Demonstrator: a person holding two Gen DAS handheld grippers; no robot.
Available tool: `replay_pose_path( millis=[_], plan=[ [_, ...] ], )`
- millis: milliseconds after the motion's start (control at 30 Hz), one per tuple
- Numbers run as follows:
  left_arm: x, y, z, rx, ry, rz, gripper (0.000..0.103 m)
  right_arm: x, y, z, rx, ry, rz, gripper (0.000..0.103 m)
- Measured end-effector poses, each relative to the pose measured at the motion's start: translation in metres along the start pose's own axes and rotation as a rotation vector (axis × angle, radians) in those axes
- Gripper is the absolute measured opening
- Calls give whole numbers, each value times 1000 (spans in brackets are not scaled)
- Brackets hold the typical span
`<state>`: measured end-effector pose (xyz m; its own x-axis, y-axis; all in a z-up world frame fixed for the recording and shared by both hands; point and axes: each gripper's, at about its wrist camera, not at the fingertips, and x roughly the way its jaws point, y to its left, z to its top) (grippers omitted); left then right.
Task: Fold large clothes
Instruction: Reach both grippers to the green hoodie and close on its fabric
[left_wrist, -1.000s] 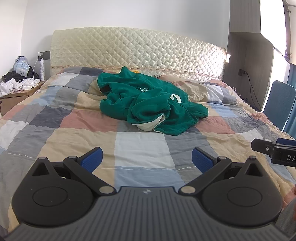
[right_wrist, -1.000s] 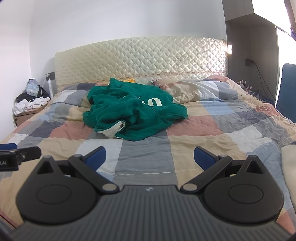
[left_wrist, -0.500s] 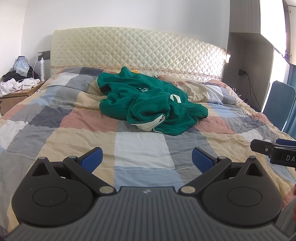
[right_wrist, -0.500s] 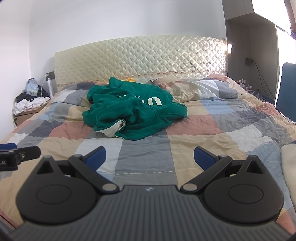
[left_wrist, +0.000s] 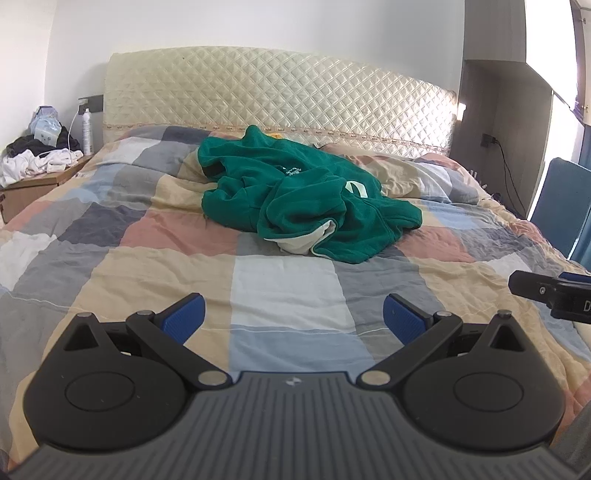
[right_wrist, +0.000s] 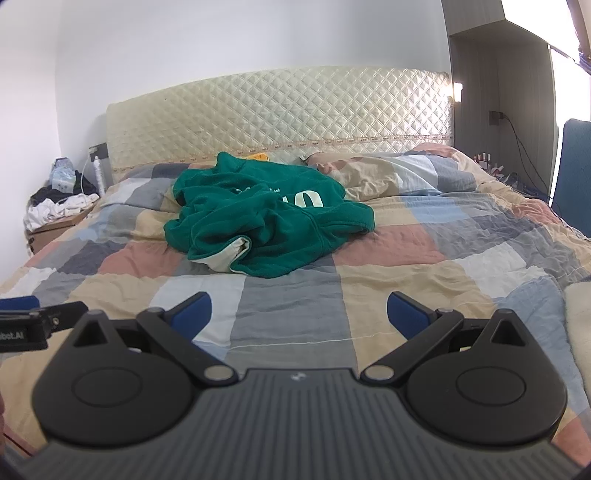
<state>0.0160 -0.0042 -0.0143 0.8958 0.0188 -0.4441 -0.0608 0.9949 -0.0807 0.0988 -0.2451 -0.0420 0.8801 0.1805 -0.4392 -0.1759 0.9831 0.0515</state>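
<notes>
A green sweatshirt (left_wrist: 303, 206) with white lettering and a cream lining lies crumpled in a heap near the middle of the bed, toward the headboard; it also shows in the right wrist view (right_wrist: 269, 218). My left gripper (left_wrist: 293, 319) is open and empty, held above the near part of the quilt, well short of the sweatshirt. My right gripper (right_wrist: 299, 315) is open and empty at about the same distance. Each gripper's tip shows at the edge of the other's view.
The bed has a checked patchwork quilt (left_wrist: 284, 291) and a cream quilted headboard (left_wrist: 280, 96). A pillow (right_wrist: 402, 173) lies at the back right. A nightstand piled with clothes (left_wrist: 33, 166) stands at the left. A blue chair (left_wrist: 557, 206) stands at the right.
Both grippers have drifted very slightly; the view is almost unchanged. The sweatshirt has not moved.
</notes>
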Motion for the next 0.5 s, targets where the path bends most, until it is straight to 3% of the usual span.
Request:
replay_pose_path(
  millis=[267,400,500],
  plan=[
    [4,-1,13,30,-42,26,103,4,-1,8,9,31,4,103],
    [16,1,33,-10,-44,14,103,12,-2,34,37,50,12,103],
    [34,-2,50,-24,-62,49,103,19,0,64,39,7,22,103]
  ],
)
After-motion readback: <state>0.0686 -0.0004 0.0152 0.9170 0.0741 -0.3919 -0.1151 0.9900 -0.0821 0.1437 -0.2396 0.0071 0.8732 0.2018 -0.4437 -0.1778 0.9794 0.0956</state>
